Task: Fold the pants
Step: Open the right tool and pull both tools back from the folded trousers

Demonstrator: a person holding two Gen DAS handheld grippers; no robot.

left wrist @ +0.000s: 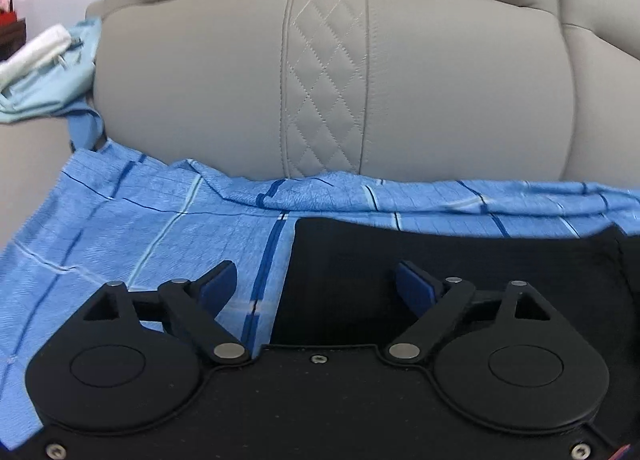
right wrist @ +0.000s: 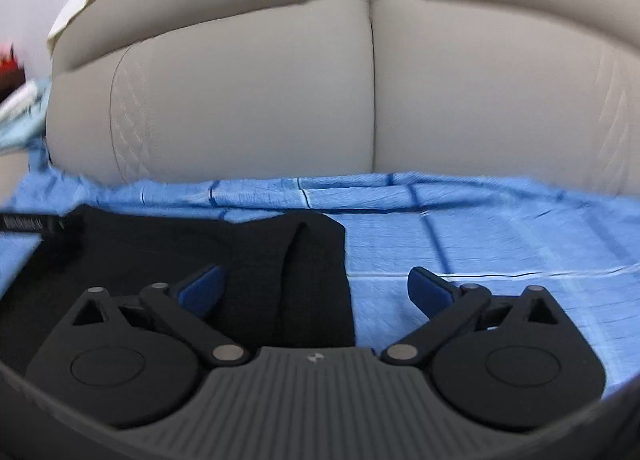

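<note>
**Both tools spread wide over black pants on a blue sheet**

Nearest each camera sits the tool itself. From the left wrist view, taking the black knitted pants (left wrist: 460, 260) as the landmark: far to their left, at the frame edge, a pale-blue bundle of cloth with a white rolled piece (left wrist: 44, 71) lies on the sofa arm. Closer in, the blue checked sheet with dark and white stripes (left wrist: 132, 227) spreads flat under and beyond the pants' left edge. The left tool (left wrist: 316, 280) hangs over that edge with its jaws wide apart and nothing between them; one blue pad is above the sheet, the other above the pants. Behind the pants rises the grey leather sofa back with a diamond-stitched panel (left wrist: 324, 79).

From the right wrist view, a black label strip with small lettering (right wrist: 32, 221) lies at the pants' (right wrist: 240, 260) far left. The right tool (right wrist: 316, 284) straddles their right edge, jaws fully spread and empty, its right pad over bare sheet (right wrist: 500, 227). A fold ridge runs down the pants near that edge. The sofa back (right wrist: 372, 79) stands behind.
</note>
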